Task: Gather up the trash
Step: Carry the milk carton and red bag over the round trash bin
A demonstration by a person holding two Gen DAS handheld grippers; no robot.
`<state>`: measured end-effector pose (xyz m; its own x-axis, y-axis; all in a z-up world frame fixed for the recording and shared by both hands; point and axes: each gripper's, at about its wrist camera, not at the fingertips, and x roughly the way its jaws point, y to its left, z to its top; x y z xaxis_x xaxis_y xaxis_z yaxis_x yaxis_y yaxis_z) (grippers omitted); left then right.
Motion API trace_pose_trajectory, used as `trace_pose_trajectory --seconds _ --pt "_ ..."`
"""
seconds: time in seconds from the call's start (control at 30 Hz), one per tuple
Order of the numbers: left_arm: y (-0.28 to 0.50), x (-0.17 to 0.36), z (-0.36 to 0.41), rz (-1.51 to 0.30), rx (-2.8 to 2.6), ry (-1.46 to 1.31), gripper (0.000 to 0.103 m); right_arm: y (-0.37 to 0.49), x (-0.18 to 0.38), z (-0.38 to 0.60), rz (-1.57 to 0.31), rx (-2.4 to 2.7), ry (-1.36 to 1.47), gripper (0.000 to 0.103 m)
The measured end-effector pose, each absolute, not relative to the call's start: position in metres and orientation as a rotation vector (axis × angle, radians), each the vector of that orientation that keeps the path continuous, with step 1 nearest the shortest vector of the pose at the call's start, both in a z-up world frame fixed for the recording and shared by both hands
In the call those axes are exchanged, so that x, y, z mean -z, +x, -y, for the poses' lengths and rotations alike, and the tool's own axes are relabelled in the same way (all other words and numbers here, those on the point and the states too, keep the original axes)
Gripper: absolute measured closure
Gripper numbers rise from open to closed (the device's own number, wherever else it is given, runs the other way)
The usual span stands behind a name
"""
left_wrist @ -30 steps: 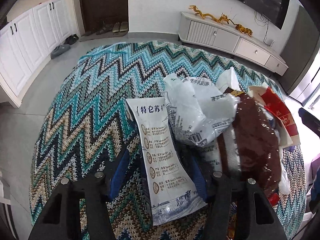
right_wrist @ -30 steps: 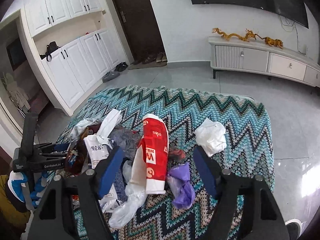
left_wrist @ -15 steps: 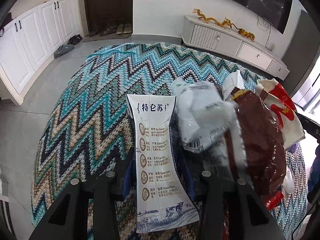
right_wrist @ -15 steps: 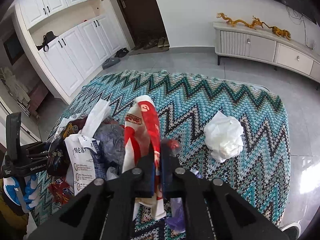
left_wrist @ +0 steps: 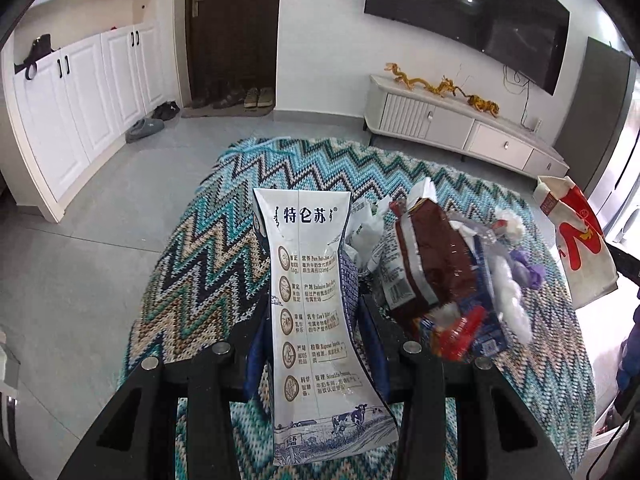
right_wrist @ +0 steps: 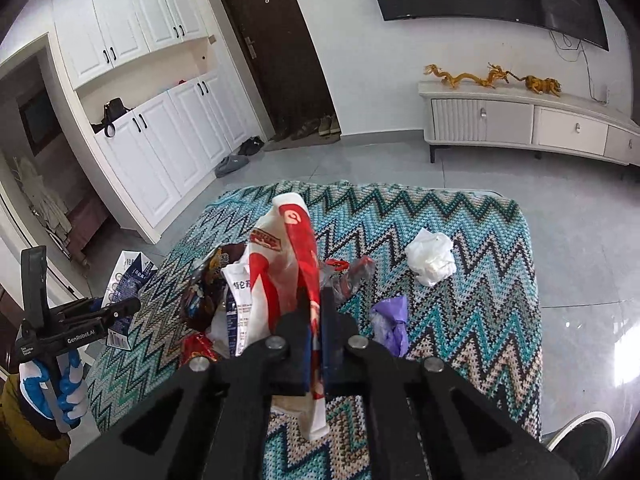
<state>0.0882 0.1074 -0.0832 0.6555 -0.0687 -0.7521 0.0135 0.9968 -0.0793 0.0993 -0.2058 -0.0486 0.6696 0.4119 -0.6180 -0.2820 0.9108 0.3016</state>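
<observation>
My left gripper [left_wrist: 316, 308] is shut on a flattened white milk carton [left_wrist: 312, 304] with blue print, held upright above the zigzag rug [left_wrist: 224, 240]. It also shows in the right wrist view [right_wrist: 124, 280] at the far left. My right gripper [right_wrist: 316, 300] is shut on a red and white paper bag [right_wrist: 288, 256], lifted above the trash pile; the bag shows in the left wrist view [left_wrist: 576, 232] at the right. A brown wrapper [left_wrist: 436, 256], a crumpled white tissue [right_wrist: 432, 256] and a purple bag [right_wrist: 390, 320] lie on the rug.
The rug [right_wrist: 460, 320] covers a raised surface with grey tile floor around it. White cabinets [left_wrist: 80, 92] stand at the left, a dark door [left_wrist: 232, 28] behind, a low TV console [right_wrist: 520, 124] at the back right. A shoe [right_wrist: 584, 436] shows at the lower right.
Both grippers closed: the left on the milk carton, the right on the red and white bag. Both have since lifted their items up from the pile.
</observation>
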Motion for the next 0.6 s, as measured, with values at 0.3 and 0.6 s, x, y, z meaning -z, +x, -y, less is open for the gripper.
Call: trace_pose_trajectory --seconds 0.3,0.6 --pt "0.041 0.036 -0.085 -0.759 0.154 -0.044 0.063 0.032 0.019 0.262 -0.646 -0.305 0.229 0.100" --pt "0.028 0.008 0.042 -0.745 0.382 0.112 0.063 -0.045 0.028 0.391 -0.597 -0.051 0.316 0.100"
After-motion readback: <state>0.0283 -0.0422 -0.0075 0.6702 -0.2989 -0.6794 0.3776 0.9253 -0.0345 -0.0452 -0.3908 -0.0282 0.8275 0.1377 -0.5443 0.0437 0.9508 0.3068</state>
